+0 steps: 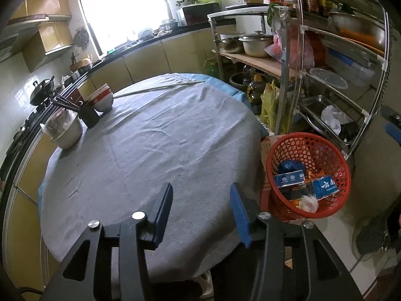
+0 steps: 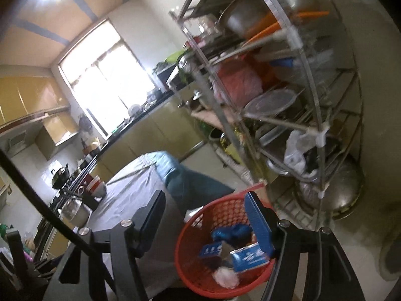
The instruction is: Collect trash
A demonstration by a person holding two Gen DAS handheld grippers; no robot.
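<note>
Red basket (image 1: 308, 175) on the floor at four o'clock from the round table (image 1: 150, 150), already holding blue cartons (image 1: 324, 188), a white crumpled wad (image 1: 309, 202) and other scraps; no trash visible on the grey cloth. Left gripper (image 1: 200, 210) above the table's near edge, fingers apart and empty; right gripper (image 2: 205, 215) tilted above the basket rim, fingers apart and empty. Likely risks: bumping the light basket and tipping it, or snagging the metal rack (image 1: 338, 75) at two o'clock, given the blurred, tilted right view.
</note>
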